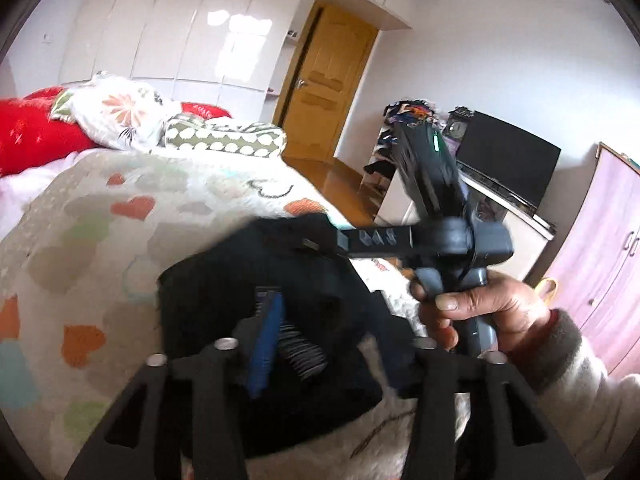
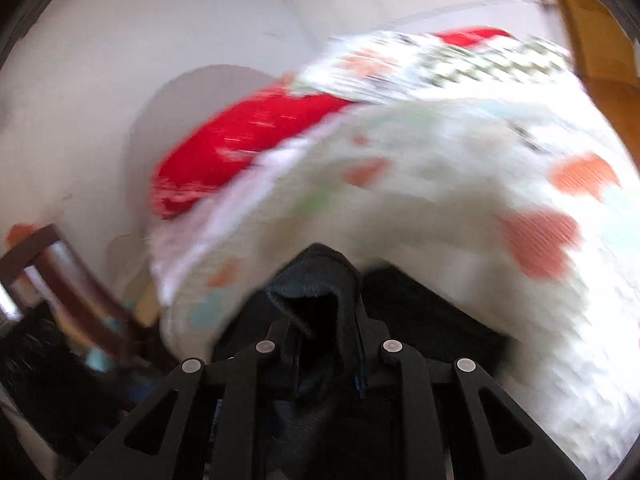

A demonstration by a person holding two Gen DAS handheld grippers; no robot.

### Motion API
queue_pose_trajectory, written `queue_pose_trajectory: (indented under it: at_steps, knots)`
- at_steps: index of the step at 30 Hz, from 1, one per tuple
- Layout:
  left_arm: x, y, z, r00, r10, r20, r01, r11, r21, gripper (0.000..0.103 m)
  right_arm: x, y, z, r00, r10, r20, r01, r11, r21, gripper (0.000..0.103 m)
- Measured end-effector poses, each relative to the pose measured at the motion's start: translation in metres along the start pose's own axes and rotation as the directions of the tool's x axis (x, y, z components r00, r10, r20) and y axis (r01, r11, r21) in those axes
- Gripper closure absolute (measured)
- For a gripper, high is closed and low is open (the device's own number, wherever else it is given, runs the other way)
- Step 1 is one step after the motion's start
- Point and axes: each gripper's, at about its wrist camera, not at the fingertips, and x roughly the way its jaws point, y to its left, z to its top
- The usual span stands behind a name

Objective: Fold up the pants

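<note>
The dark navy pants [image 1: 240, 300] hang bunched over the heart-patterned bedspread [image 1: 80, 240]. In the left wrist view my left gripper [image 1: 280, 340] has dark cloth around its blue-padded fingers [image 1: 266, 344]; whether it pinches the cloth is unclear. My right gripper, held by a hand [image 1: 480, 304], reaches in from the right, its fingertips buried in the pants. In the blurred right wrist view my right gripper [image 2: 324, 320] is shut on a fold of the pants [image 2: 320, 280], which sticks up between its fingers.
Red and floral pillows [image 1: 100, 120] lie at the head of the bed. A wooden door [image 1: 328, 80], a TV [image 1: 508, 160] on a white cabinet, and a pink wardrobe [image 1: 600, 260] stand to the right. A dark wooden chair [image 2: 60, 272] is left of the bed.
</note>
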Motion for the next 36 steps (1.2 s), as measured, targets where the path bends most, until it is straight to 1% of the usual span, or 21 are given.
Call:
queue_pose_trajectory:
  at_steps: [1, 3, 4, 6, 7, 8, 9, 15, 17, 20, 21, 22, 23, 24, 25, 26, 28, 31, 33, 34, 36]
  knots:
    - [-0.001, 0.004, -0.001, 1.000, 0.028, -0.001, -0.028, 1.000, 0.004, 0.052, 0.003, -0.014, -0.008, 0.999, -0.035, -0.020, 0.035, 0.999, 0.031, 0.079]
    - [-0.001, 0.021, -0.004, 0.993, 0.108, -0.048, -0.108, 0.994, -0.014, 0.051, 0.011, -0.042, -0.022, 0.993, -0.090, -0.079, 0.099, 0.987, 0.127, 0.070]
    - [-0.001, 0.028, -0.004, 0.990, 0.130, -0.061, -0.132, 0.991, -0.031, 0.051, 0.009, -0.051, -0.028, 0.992, -0.088, -0.085, 0.102, 0.980, 0.170, 0.059]
    - [-0.001, 0.042, -0.001, 0.979, 0.188, -0.075, -0.192, 0.980, -0.057, 0.051, -0.007, -0.059, -0.034, 0.998, -0.058, -0.037, 0.064, 0.975, 0.212, 0.057]
    - [0.001, 0.044, 0.002, 0.970, 0.227, -0.089, -0.233, 0.971, -0.060, 0.051, -0.015, -0.060, -0.036, 0.998, -0.057, -0.013, 0.059, 0.974, 0.220, 0.053]
    - [0.003, 0.045, 0.004, 0.964, 0.248, -0.099, -0.254, 0.965, -0.062, 0.051, -0.026, -0.061, -0.038, 0.998, -0.062, 0.014, 0.057, 0.971, 0.231, 0.047]
    - [0.004, 0.042, 0.007, 0.961, 0.258, -0.103, -0.265, 0.962, -0.065, 0.051, -0.032, -0.061, -0.038, 0.997, -0.068, 0.029, 0.059, 0.971, 0.233, 0.047]
    - [0.029, 0.015, 0.012, 0.956, 0.269, -0.117, -0.273, 0.962, -0.020, 0.051, -0.043, -0.023, -0.053, 0.998, -0.069, 0.015, 0.066, 0.990, 0.128, 0.047]
    - [0.040, 0.028, 0.009, 0.955, 0.265, -0.135, -0.270, 0.963, -0.020, 0.050, -0.033, -0.012, -0.064, 0.995, -0.091, -0.027, 0.093, 0.991, 0.098, 0.048]
    - [0.071, 0.036, 0.006, 0.951, 0.235, -0.201, -0.241, 0.971, -0.004, 0.048, -0.007, -0.006, -0.083, 0.989, -0.096, -0.108, 0.103, 0.993, 0.053, 0.056]
    - [0.082, 0.033, 0.002, 0.948, 0.216, -0.233, -0.222, 0.975, 0.000, 0.048, -0.004, -0.002, -0.086, 0.988, -0.110, -0.106, 0.114, 0.993, 0.030, 0.056]
    - [0.089, 0.034, 0.002, 0.945, 0.214, -0.249, -0.220, 0.976, 0.005, 0.047, -0.005, 0.002, -0.088, 0.988, -0.121, -0.092, 0.122, 0.993, -0.003, 0.059]
    - [0.093, 0.028, 0.002, 0.939, 0.239, -0.248, -0.239, 0.971, 0.034, 0.046, -0.010, 0.005, -0.088, 0.991, -0.108, -0.082, 0.107, 0.994, -0.020, 0.069]
    - [0.091, 0.023, 0.003, 0.941, 0.244, -0.236, -0.237, 0.970, 0.056, 0.046, -0.018, 0.004, -0.089, 0.993, -0.087, -0.073, 0.086, 0.996, -0.017, 0.075]
    - [0.090, 0.022, 0.006, 0.948, 0.218, -0.230, -0.212, 0.976, 0.054, 0.041, -0.026, 0.003, -0.089, 0.996, -0.073, -0.056, 0.073, 0.997, -0.012, 0.082]
    - [0.088, 0.021, 0.007, 0.955, 0.194, -0.224, -0.190, 0.981, 0.042, 0.036, -0.038, 0.001, -0.091, 0.996, -0.072, -0.043, 0.071, 0.997, -0.007, 0.084]
    - [0.091, 0.025, 0.005, 0.959, 0.176, -0.224, -0.176, 0.984, 0.021, 0.033, -0.044, -0.003, -0.097, 0.992, -0.112, -0.060, 0.112, 0.994, -0.019, 0.084]
    - [0.101, 0.026, -0.003, 0.944, 0.214, -0.251, -0.205, 0.977, 0.059, 0.033, -0.035, -0.017, -0.104, 0.983, -0.159, -0.096, 0.160, 0.987, 0.008, 0.084]
    - [0.100, 0.024, -0.001, 0.944, 0.219, -0.247, -0.208, 0.976, 0.069, 0.033, -0.036, -0.025, -0.105, 0.969, -0.228, -0.098, 0.232, 0.972, 0.026, 0.079]
    - [0.096, 0.024, 0.001, 0.946, 0.208, -0.249, -0.198, 0.978, 0.063, 0.033, -0.037, -0.026, -0.103, 0.963, -0.251, -0.094, 0.255, 0.966, 0.034, 0.079]
    - [0.090, 0.027, 0.005, 0.949, 0.188, -0.253, -0.184, 0.982, 0.042, 0.033, -0.049, -0.027, -0.097, 0.968, -0.246, -0.054, 0.249, 0.966, 0.062, 0.076]
